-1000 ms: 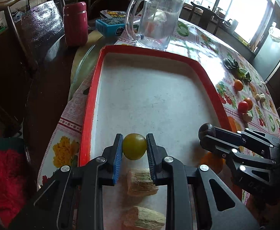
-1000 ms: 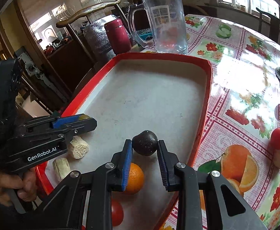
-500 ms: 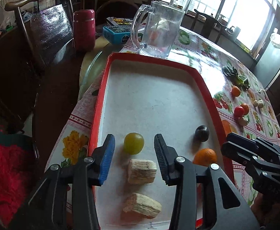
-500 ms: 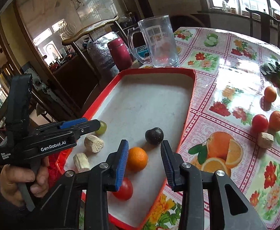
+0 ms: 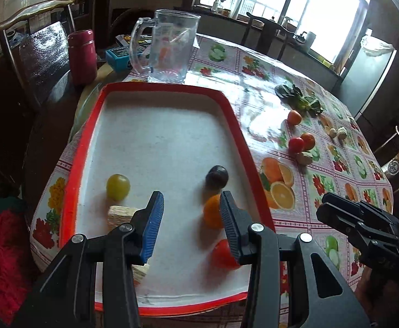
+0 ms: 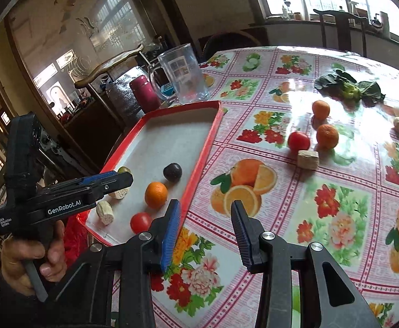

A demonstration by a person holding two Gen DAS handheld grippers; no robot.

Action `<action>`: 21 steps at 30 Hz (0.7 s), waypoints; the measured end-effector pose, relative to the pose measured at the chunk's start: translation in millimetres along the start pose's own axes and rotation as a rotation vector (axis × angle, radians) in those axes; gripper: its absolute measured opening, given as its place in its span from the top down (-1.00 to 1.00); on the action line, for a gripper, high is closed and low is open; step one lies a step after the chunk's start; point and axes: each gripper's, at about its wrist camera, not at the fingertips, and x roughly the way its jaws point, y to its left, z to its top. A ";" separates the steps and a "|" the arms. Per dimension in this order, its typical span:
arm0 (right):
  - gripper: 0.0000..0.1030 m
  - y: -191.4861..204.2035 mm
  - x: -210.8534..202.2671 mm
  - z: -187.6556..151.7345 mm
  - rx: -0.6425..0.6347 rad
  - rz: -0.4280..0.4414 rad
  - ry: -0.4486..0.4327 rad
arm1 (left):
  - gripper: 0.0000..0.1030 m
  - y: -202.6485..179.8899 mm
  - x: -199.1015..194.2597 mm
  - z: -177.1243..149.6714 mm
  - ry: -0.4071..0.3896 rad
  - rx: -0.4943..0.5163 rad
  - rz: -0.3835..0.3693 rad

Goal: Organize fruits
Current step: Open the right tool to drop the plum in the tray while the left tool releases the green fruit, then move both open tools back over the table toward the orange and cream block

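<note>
Your left gripper (image 5: 190,213) and right gripper (image 6: 205,218) were both open, empty, the right's jaws just widening; dark plum (image 6: 172,172) and green grape (image 5: 118,187) lay in the tray (image 5: 155,90).

Far half of the red-rimmed tray (image 5: 235,117) bare, wide room to reach in from above. Near half crowded: green fruit (image 5: 118,187) toward the left rim, dark plum (image 5: 217,176), orange (image 5: 211,211) and tomato (image 5: 222,252) along the right rim, beige chunks (image 5: 120,214) at the near left. Glass mug (image 5: 170,46) blocking the tray's far edge. Open worktop (image 6: 322,218) right of the tray; beyond it, loose fruit cluster (image 6: 299,140) and leafy greens (image 6: 349,87) toward the far edge.
</note>
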 end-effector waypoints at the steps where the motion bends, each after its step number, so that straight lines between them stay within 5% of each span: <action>1: 0.21 -4.2 -4.0 -1.8 0.008 -0.005 -0.004 | 0.21 -6.9 0.7 -1.1 0.004 0.011 -0.012; 21: 0.21 -81.3 -53.4 -32.1 0.155 -0.112 -0.059 | 0.21 -97.3 6.9 -15.4 0.039 0.149 -0.115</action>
